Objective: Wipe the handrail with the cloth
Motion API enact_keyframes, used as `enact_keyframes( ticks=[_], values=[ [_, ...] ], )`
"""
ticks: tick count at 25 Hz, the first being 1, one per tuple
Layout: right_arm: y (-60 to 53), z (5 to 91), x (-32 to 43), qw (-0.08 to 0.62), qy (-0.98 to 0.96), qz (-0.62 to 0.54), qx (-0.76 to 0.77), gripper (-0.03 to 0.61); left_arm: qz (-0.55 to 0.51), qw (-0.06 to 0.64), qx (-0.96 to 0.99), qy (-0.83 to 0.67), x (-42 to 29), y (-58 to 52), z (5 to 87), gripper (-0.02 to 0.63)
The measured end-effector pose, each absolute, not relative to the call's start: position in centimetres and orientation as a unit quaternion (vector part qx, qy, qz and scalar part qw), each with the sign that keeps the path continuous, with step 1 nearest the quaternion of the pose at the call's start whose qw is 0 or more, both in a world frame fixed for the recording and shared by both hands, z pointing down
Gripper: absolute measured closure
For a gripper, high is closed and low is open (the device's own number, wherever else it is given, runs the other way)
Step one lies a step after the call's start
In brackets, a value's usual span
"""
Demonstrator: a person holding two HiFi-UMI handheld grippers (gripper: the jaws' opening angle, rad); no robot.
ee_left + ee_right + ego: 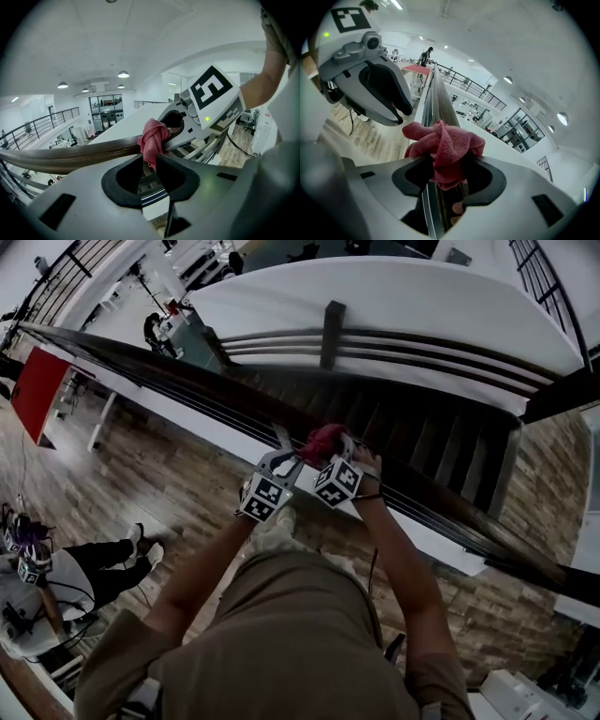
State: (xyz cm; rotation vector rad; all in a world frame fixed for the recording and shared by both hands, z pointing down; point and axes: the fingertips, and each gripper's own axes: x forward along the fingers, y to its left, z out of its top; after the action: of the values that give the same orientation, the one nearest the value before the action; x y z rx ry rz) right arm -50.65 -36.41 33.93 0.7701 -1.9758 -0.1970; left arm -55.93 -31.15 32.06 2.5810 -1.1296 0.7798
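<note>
Head view: left gripper (149,160) and right gripper (444,172) pinch a crumpled red terry cloth (322,441) atop the dark wooden handrail (169,381); firm downward pressure should wipe best.

Right hand-held gripper (446,174) clamping red cloth (443,143), over handrail (439,101)

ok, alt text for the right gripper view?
Red cloth bunched in the right tongs, on the dark wooden handrail running away. The left tongs sit upper left, tips near the cloth.
</note>
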Motion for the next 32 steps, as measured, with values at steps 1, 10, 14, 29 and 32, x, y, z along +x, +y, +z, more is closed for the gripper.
enact_keyframes(
  ticks=[1,10,14,29,32],
  values=[
    [-36.2,33.9,-50.3,0.484,-0.811,-0.081,0.317,0.37,0.266,0.109,0.877,-0.385,-55.7,-30.9,32.0,0.537],
    [-34.7,33.0,-48.9,0.482,-0.812,-0.081,0.318,0.37,0.275,0.104,0.872,-0.391,-53.6,-29.2,30.9,0.537],
    [-33.7,32.6,-47.3,0.48,-0.812,-0.078,0.322,0.37,0.277,0.099,0.874,-0.386,-51.7,-28.3,30.2,0.537],
    [-31.2,32.9,-38.4,0.472,-0.81,-0.067,0.341,0.37,0.291,0.084,0.88,-0.365,-43.1,-26.0,30.8,0.537],
    [-30.6,33.0,-37.3,0.471,-0.809,-0.066,0.345,0.37,0.291,0.084,0.881,-0.363,-42.2,-25.5,31.0,0.537]
  ],
)
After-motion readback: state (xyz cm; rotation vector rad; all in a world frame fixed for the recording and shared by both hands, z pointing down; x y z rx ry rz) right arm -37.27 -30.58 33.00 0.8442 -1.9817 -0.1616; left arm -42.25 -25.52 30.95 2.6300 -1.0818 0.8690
